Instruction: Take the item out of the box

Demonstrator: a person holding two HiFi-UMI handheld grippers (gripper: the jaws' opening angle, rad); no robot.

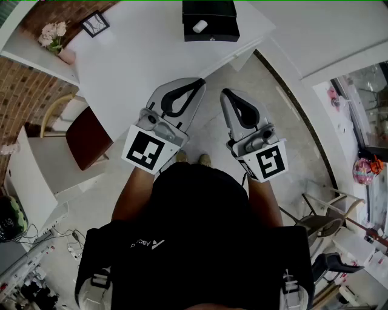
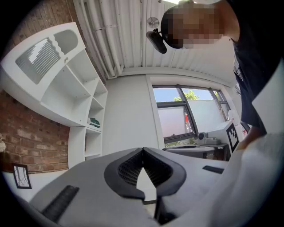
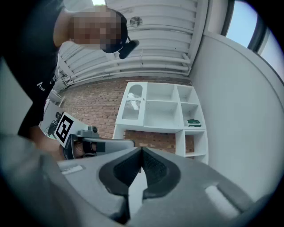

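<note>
While closed, ribbed jaws; rectangular box [image 1: 210, 21]

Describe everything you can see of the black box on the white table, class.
The black box is rectangular, with flat, matte-looking dark walls and a small pale spot, perhaps a clasp, on its near face. It appears open at the top, and a small white oblong item lies inside. It sits flat on the white table, near the table's corner. Nothing else touches it.
</note>
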